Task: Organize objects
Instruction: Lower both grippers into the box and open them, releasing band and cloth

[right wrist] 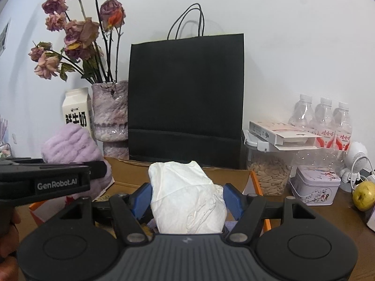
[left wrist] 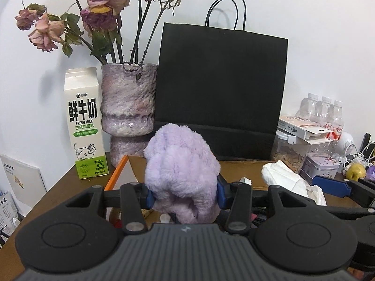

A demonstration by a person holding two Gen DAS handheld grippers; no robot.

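My left gripper (left wrist: pixel 185 195) is shut on a fluffy purple plush item (left wrist: pixel 180 171), held above an open cardboard box (left wrist: pixel 236 164). The blue pads press into the plush from both sides. My right gripper (right wrist: pixel 186 201) is shut on a crumpled white tissue wad (right wrist: pixel 185 196), also over the cardboard box (right wrist: pixel 131 171). In the right wrist view the purple plush (right wrist: pixel 70 145) and the left gripper's black body (right wrist: pixel 49 175) show at the left. In the left wrist view the white tissue wad (left wrist: pixel 288 180) and a blue pad of the right gripper (left wrist: pixel 332 185) show at the right.
A black paper bag (left wrist: pixel 220 93) stands behind the box against the wall. Left of it are a vase of dried roses (left wrist: pixel 127 107) and a milk carton (left wrist: pixel 84 124). Right are a jar of seeds (right wrist: pixel 269 173), a tin (right wrist: pixel 314 185), several water bottles (right wrist: pixel 323 121), a fan (right wrist: pixel 356 161) and a yellow-green fruit (right wrist: pixel 363 195).
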